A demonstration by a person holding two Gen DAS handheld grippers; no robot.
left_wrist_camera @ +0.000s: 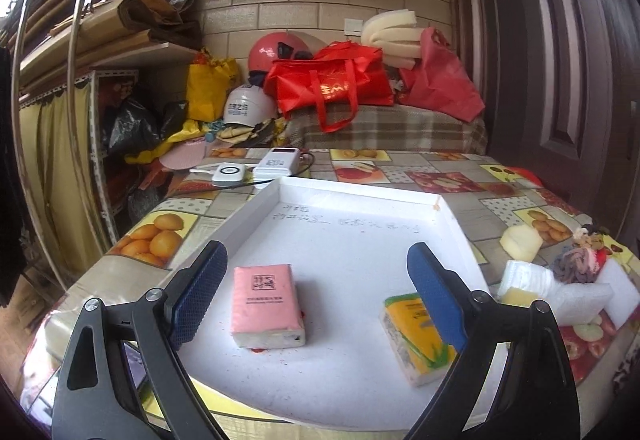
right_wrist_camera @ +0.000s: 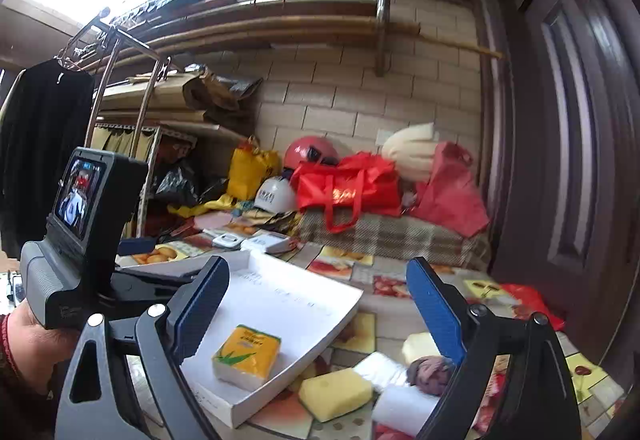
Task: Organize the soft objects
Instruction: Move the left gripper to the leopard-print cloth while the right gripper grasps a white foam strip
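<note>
We see the left gripper (left_wrist_camera: pixel 316 282) with its blue-padded fingers (left_wrist_camera: pixel 198 296) spread wide, nothing between the pads, hovering over the shallow white foam tray (left_wrist_camera: pixel 352 240) on the fruit-print bench (left_wrist_camera: pixel 460 176). Inside the tray lie a pink tissue pack (left_wrist_camera: pixel 266 304) and a yellow-green tissue pack (left_wrist_camera: pixel 414 340), the second partly hidden behind the right-side finger, contact unclear. The right gripper (right_wrist_camera: pixel 318 300) also has its fingers (right_wrist_camera: pixel 200 312) wide apart and empty, above the tray's edge. Beside the tray on the bench we note a yellow sponge block (right_wrist_camera: pixel 334 392), white foam pieces (right_wrist_camera: pixel 404 406), a purple-grey yarn knot (right_wrist_camera: pixel 430 368). A person's hand (right_wrist_camera: pixel 28 344) grips the left tool's handle
</note>
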